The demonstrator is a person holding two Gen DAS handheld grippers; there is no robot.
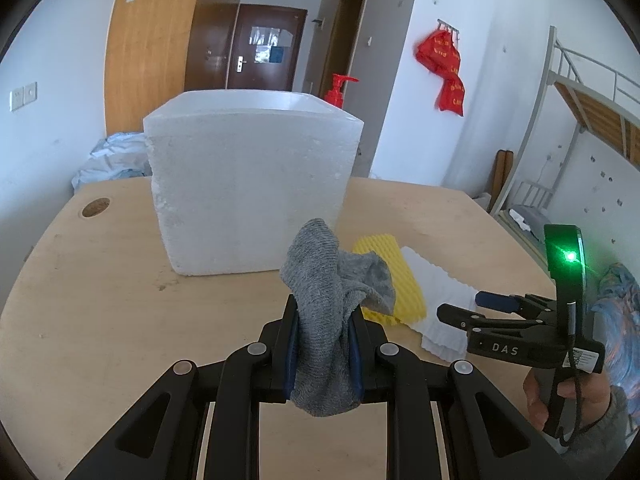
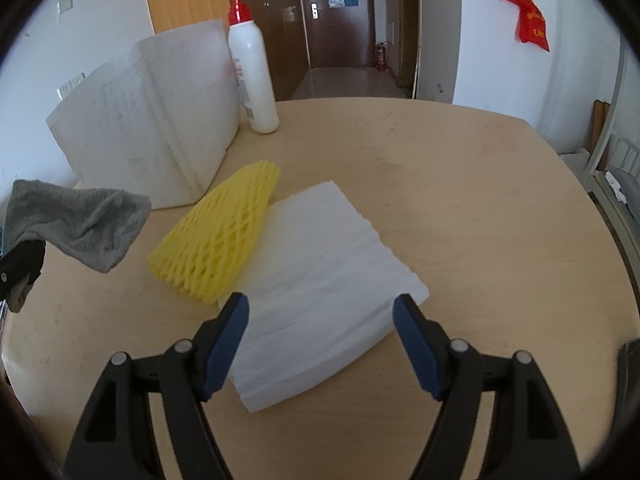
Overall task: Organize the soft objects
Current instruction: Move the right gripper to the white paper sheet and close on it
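Note:
My left gripper (image 1: 323,312) is shut on a grey sock (image 1: 326,300) and holds it above the table, in front of the white foam box (image 1: 252,184). The sock also shows at the left of the right wrist view (image 2: 80,224). A yellow foam net (image 2: 218,236) lies on the table beside a white ribbed foam sheet (image 2: 324,268); both also show in the left wrist view, net (image 1: 400,276) and sheet (image 1: 436,304). My right gripper (image 2: 321,308) is open and empty, just above the near edge of the white sheet; it also shows in the left wrist view (image 1: 460,308).
The foam box (image 2: 148,120) stands at the back left of the wooden table (image 2: 480,200). A white pump bottle with a red top (image 2: 252,64) stands behind it. A round hole (image 1: 96,208) is in the table's far left corner. A bunk bed frame (image 1: 580,92) is on the right.

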